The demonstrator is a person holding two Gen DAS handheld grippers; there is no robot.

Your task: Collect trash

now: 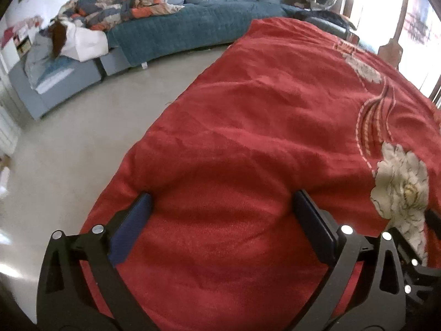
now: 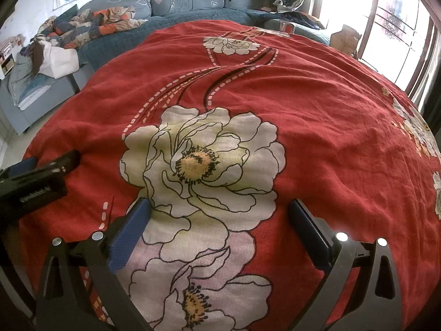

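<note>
No trash shows in either view. My left gripper (image 1: 220, 201) is open and empty, just above the left edge of a red quilt (image 1: 275, 110) with white flowers. My right gripper (image 2: 220, 207) is open and empty over a large white flower (image 2: 204, 160) printed on the same quilt (image 2: 330, 110). The left gripper also shows at the left of the right wrist view (image 2: 49, 165), beside the right one. A corner of the right gripper shows at the lower right of the left wrist view (image 1: 413, 248).
A blue sofa (image 1: 193, 27) with a pile of crumpled bedding (image 1: 124, 5) curves along the back wall. Bare grey floor (image 1: 82, 138) lies between sofa and quilt. A cardboard box (image 2: 346, 37) and bright windows (image 2: 391, 27) stand at the right.
</note>
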